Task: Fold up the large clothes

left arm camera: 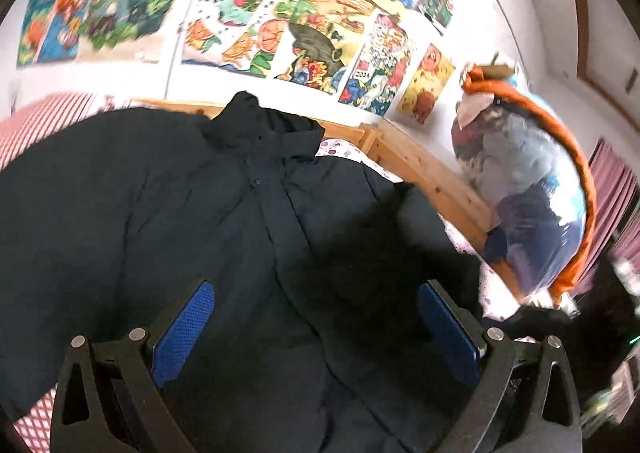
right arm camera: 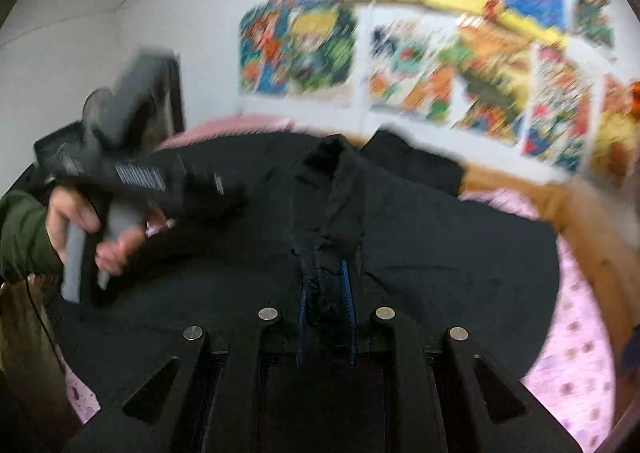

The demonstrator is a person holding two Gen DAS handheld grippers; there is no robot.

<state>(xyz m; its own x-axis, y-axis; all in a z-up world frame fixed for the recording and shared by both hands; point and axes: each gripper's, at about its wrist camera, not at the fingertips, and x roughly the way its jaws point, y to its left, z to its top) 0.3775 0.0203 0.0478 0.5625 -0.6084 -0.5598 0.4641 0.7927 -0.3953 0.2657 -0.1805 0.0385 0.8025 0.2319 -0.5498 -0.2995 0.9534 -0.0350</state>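
Coat: dark coat [left arm camera: 208,213] spread over the bed [right arm camera: 576,365], ahead of both tools.
Right hand-held gripper [right arm camera: 327,293]: pressed together, pinching a coat fold.
Left hand-held gripper [left arm camera: 316,329]: spread wide above the coat.

Black coat [left arm camera: 240,221], blue gripper pads [left arm camera: 186,329], pink, seemingly spotted sheet [right arm camera: 576,369], red-striped pillow [left arm camera: 44,121].
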